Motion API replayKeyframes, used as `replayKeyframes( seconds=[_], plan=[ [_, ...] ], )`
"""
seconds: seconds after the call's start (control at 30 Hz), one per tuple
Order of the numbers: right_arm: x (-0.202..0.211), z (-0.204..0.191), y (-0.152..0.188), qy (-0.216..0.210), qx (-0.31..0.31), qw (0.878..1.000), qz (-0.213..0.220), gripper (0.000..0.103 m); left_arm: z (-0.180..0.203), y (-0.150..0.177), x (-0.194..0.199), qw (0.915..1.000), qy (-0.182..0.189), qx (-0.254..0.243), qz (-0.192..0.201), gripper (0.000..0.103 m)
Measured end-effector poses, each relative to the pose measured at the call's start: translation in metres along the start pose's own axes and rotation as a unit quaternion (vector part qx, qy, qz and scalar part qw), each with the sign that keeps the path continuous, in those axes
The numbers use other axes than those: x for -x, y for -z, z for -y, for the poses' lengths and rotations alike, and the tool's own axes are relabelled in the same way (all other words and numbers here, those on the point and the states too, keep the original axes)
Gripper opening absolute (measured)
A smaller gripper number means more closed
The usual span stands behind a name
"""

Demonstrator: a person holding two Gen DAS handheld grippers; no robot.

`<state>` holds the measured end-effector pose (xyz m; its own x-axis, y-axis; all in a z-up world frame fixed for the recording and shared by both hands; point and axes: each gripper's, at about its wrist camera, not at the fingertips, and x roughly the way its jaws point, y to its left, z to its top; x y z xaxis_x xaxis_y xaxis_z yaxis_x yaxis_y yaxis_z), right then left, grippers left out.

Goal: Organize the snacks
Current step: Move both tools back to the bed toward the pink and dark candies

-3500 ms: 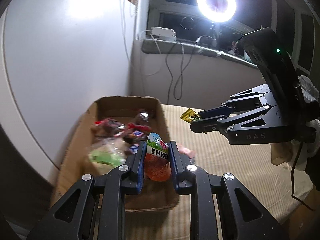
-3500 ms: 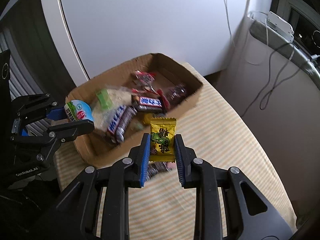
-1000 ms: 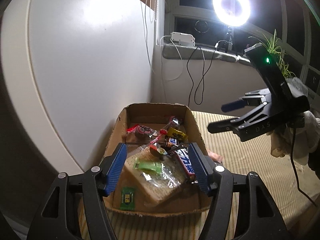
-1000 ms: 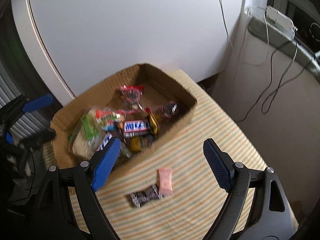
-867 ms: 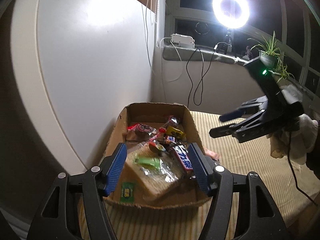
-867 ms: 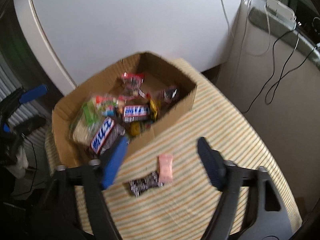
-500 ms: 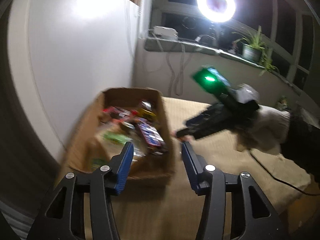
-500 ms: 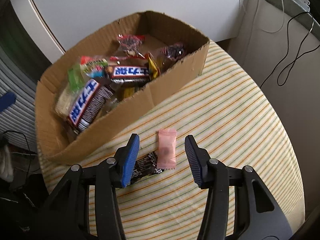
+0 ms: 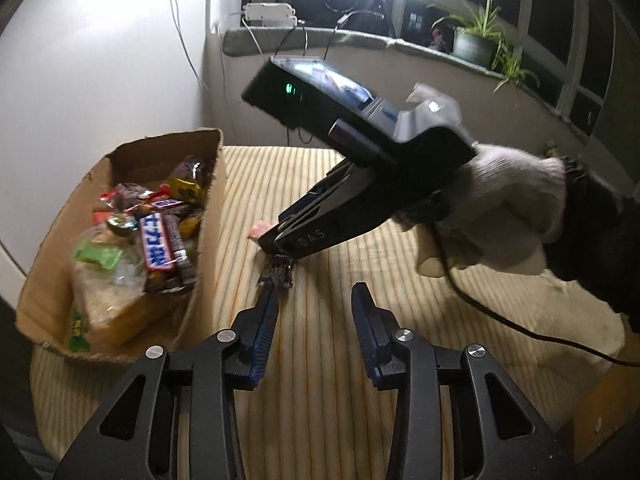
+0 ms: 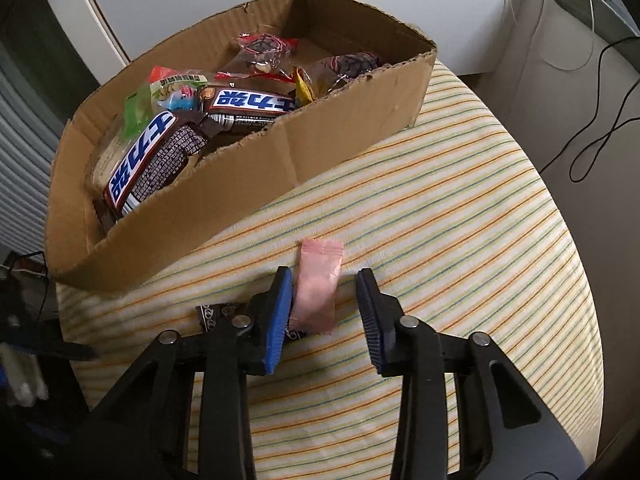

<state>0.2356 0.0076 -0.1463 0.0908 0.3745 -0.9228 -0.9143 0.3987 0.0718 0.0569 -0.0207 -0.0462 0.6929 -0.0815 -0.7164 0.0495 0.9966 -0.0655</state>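
My right tongs (image 10: 325,312) are down low over the striped cloth of the counter (image 10: 460,208), jaws open a moderate way, with the pink candy (image 10: 319,286) lying flat between them. The blue pad on the one side looks like it's touching or nearly touching the wrapper's edge, the other pad stands clear of it, so nothing is gripped. Tucked right beside the pink one, partly under that nearer finger, is the dark wrapped candy (image 10: 218,314) (only its end with the little printed circles shows from this side).

From my left wrist view, the left tongs (image 9: 314,316) are open too and holding nothing, hovering over the cloth with the dark candy (image 9: 278,274) just past the tip of one finger. You can see my right hand in its white glove (image 9: 508,208) holding the other tool, its tip down at the two candies.

The cardboard box (image 10: 352,120) sits at the counter's far edge near the white wall, stuffed with snacks: two Snickers bars (image 10: 148,164), a green-labelled bag, a red packet, something yellow. Both loose candies lie on the cloth just beside the box's near wall, outside it.
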Motion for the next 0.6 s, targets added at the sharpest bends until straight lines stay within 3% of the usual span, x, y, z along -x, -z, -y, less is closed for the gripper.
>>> replayKeyframes(
  seconds=[0.1,0.6],
  plan=[
    [0.004,0.011,0.006,-0.01,0.004,1.0,0.002,0.021,0.002,-0.003,-0.018,0.9998,-0.013,0.006,-0.01,0.036],
    [0.033,0.058,0.044,-0.036,0.017,0.999,0.021,0.02,0.014,-0.017,-0.071,0.9929,-0.1,-0.031,-0.056,0.036]
  ],
)
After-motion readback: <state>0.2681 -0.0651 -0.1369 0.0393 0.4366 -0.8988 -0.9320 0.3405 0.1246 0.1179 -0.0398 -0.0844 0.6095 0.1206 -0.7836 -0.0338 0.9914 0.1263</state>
